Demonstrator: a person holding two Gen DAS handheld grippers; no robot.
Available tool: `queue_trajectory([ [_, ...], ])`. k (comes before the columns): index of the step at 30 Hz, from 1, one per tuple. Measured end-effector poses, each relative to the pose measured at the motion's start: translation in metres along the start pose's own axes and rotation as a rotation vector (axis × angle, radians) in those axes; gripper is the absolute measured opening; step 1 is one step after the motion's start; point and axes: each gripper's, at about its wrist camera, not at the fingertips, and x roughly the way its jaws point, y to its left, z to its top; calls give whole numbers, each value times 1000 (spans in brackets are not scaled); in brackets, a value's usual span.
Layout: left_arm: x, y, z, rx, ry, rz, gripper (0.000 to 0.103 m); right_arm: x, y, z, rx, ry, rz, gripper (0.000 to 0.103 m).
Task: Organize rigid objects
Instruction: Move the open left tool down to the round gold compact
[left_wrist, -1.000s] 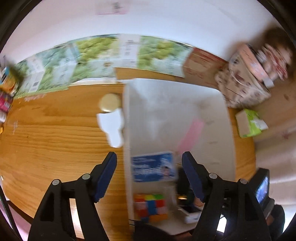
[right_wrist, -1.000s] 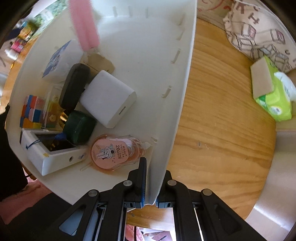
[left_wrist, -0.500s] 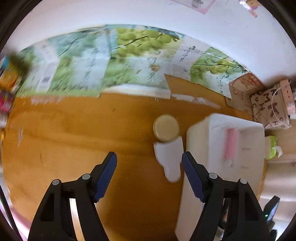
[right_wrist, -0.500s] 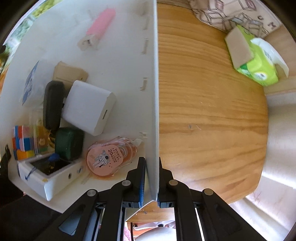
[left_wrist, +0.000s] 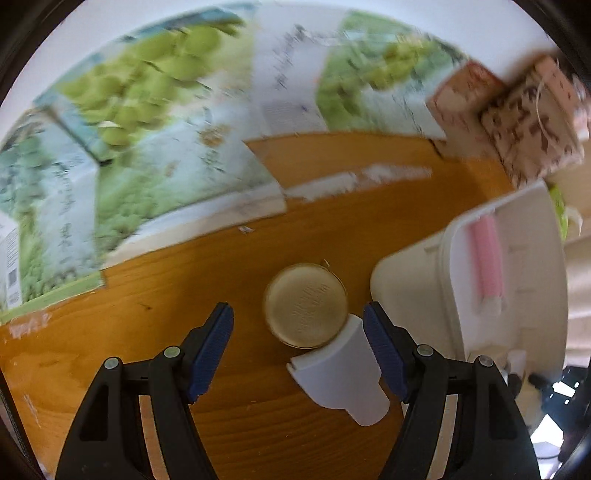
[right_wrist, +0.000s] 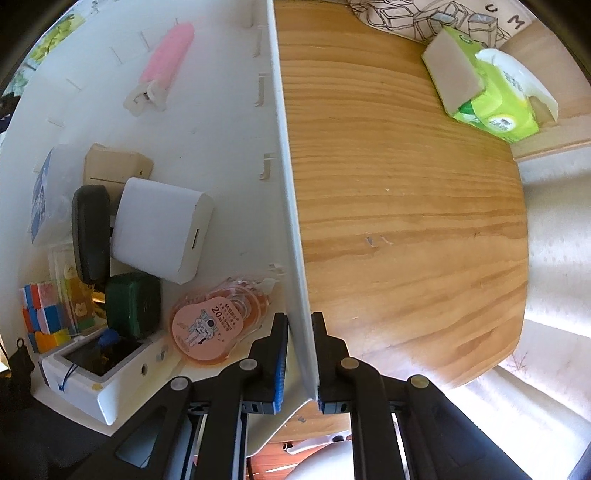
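Right gripper (right_wrist: 298, 354) is clamped on the side wall of the white plastic storage bin (right_wrist: 286, 192), which rests on the wooden table (right_wrist: 406, 206). Left gripper (left_wrist: 297, 347) stands wide apart over the table, left of the bin, framing a round gold-lidded tin (left_wrist: 306, 305) and a white plastic piece (left_wrist: 341, 373) touching it. Bin contents are partly overlapped; background printing is blurred.

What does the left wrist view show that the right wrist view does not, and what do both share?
Left only: open left tongs over a gold lid touching a white piece.
Right only: right tongs shut on the bin wall, cube, tape, tissues.
Both: bin, pink stick, table.
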Motion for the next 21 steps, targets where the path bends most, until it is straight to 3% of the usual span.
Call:
queue_trajectory([
  [8,11,16,5,-4,27,13,76,-1,-1,0,23,3,-15,14],
  [21,15,10,7,32,37,4,76,2,-14,-15,95,8,12,14],
])
